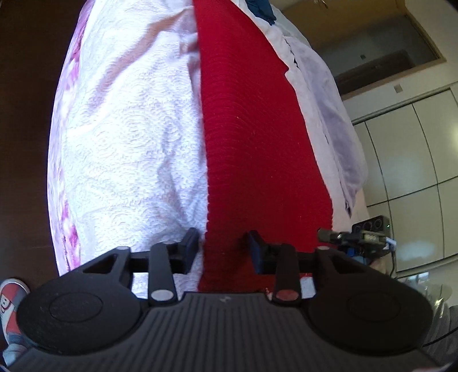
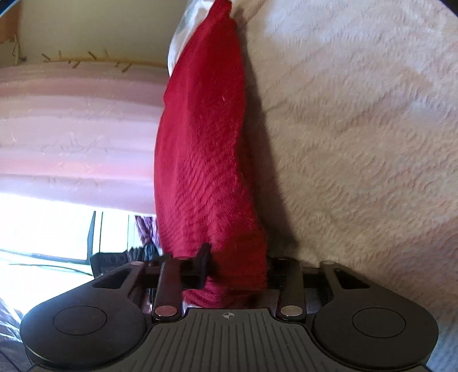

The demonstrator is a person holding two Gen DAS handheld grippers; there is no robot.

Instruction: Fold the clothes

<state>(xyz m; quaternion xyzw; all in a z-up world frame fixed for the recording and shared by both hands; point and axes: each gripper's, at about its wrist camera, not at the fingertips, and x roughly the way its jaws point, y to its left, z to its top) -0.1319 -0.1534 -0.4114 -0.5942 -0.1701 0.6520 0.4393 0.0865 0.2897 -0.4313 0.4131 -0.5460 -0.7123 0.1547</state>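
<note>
We see a red cloth (image 1: pixel 252 137) lying stretched over a white blanket (image 1: pixel 134 137). Our left gripper (image 1: pixel 223 249) straddles its near edge, jaws apart, not pinching. Our right gripper (image 2: pixel 237 266) looks clenched on the cloth's bunched end (image 2: pixel 211 171).

Red knitted garment (image 1: pixel 252 148): one, lying on one white textured bedspread (image 1: pixel 131 148), with one pale lilac cloth (image 1: pixel 329 114) and one dark blue cloth (image 1: pixel 262 10) beside it on the bed. Hand-held gripper: two, the left hand-held gripper (image 1: pixel 223 249) and the right hand-held gripper (image 2: pixel 237 266), each with two fingers. Further items: one red-and-white shoe (image 1: pixel 11 297) and one pink curtain (image 2: pixel 77 128).
</note>
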